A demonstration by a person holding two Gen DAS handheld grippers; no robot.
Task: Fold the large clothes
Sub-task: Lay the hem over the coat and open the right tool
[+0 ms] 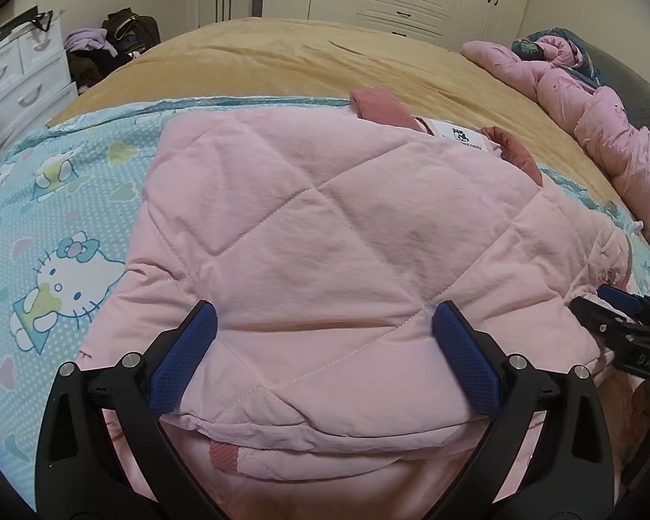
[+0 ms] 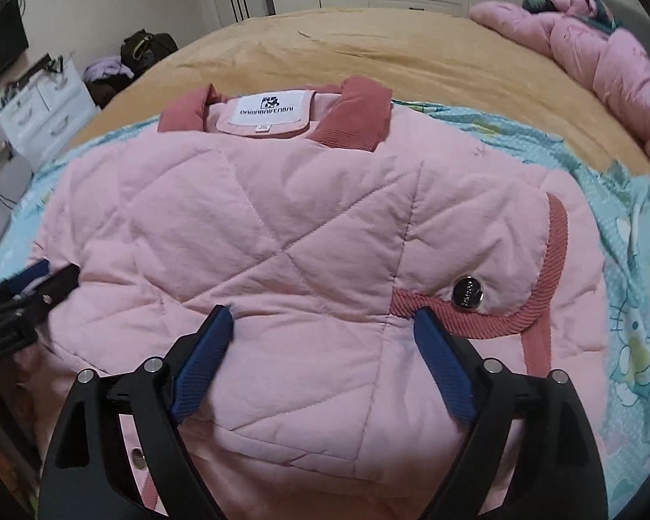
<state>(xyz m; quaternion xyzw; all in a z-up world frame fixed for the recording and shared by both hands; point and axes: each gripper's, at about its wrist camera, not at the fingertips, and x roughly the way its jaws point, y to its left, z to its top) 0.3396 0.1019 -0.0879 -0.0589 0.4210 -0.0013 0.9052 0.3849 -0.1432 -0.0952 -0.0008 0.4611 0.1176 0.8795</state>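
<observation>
A pink quilted jacket [image 1: 325, 234] lies folded on the bed, its corduroy collar and white label at the far end; it also shows in the right wrist view [image 2: 281, 238], with a dark snap button [image 2: 467, 294] on its right side. My left gripper [image 1: 323, 316] is open, its blue fingers wide apart over the jacket's near edge, nothing between them. My right gripper [image 2: 323, 316] is open over the near edge further right, nothing held. Each gripper shows at the edge of the other's view.
The jacket rests on a light blue cartoon-print sheet [image 1: 56, 199] over a tan bedspread [image 1: 303, 56]. A pink quilt [image 1: 585, 99] is heaped at the right. A white drawer unit [image 1: 17, 73] and bags stand left; wardrobes stand behind.
</observation>
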